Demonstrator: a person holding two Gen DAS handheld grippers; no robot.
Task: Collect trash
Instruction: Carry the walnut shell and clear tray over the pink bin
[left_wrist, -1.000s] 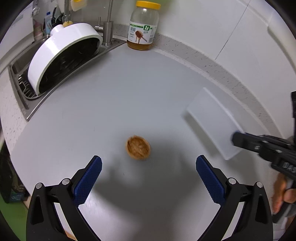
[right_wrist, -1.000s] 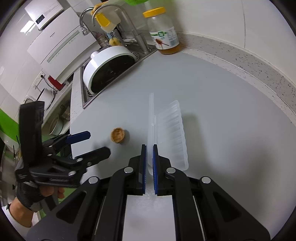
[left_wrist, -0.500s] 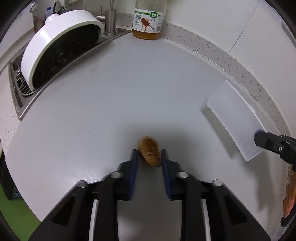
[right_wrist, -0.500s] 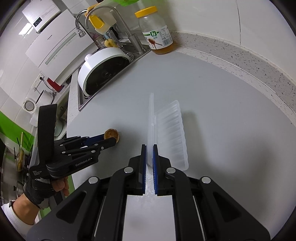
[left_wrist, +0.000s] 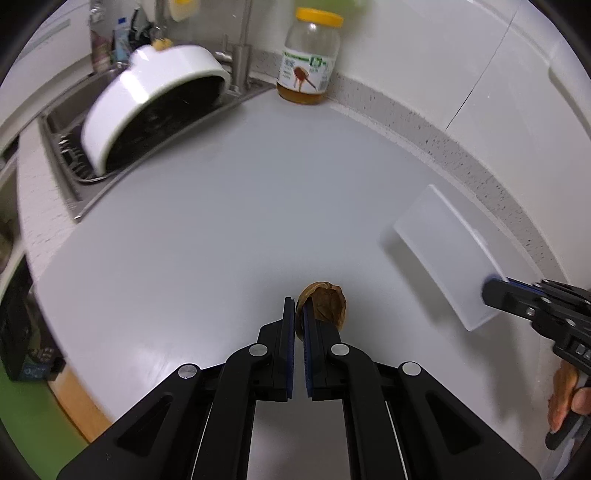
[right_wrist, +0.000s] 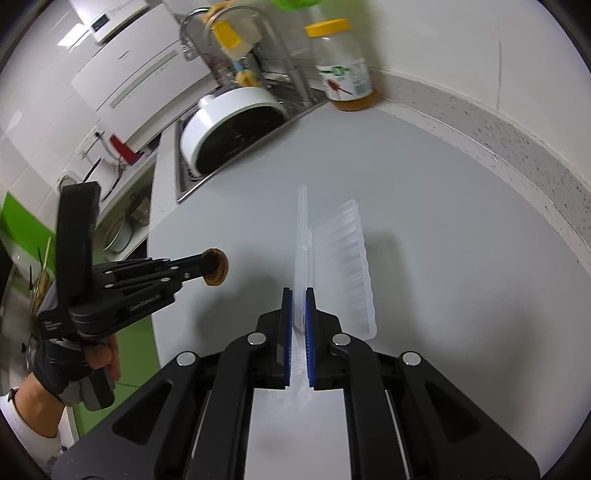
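Note:
My left gripper (left_wrist: 299, 314) is shut on the rim of a brown walnut shell half (left_wrist: 327, 304) and holds it above the grey counter; the shell (right_wrist: 217, 272) also shows in the right wrist view at the left gripper's tips (right_wrist: 205, 266). My right gripper (right_wrist: 299, 314) is shut on the edge of a clear plastic clamshell container (right_wrist: 341, 266), which hangs open with its ribbed half to the right. The container (left_wrist: 447, 254) shows at the right of the left wrist view, held by the right gripper (left_wrist: 495, 291).
A honey jar (left_wrist: 308, 62) with a yellow lid stands at the counter's back by the wall. A white round pot (left_wrist: 147, 103) lies tilted in the sink (left_wrist: 62, 122) at the back left, beside a tap (left_wrist: 240, 55). The counter edge (right_wrist: 155, 295) drops off at the left.
My left gripper closed on the walnut shell, lifted it off the counter and now pinches its rim. My right gripper kept its hold on the container.

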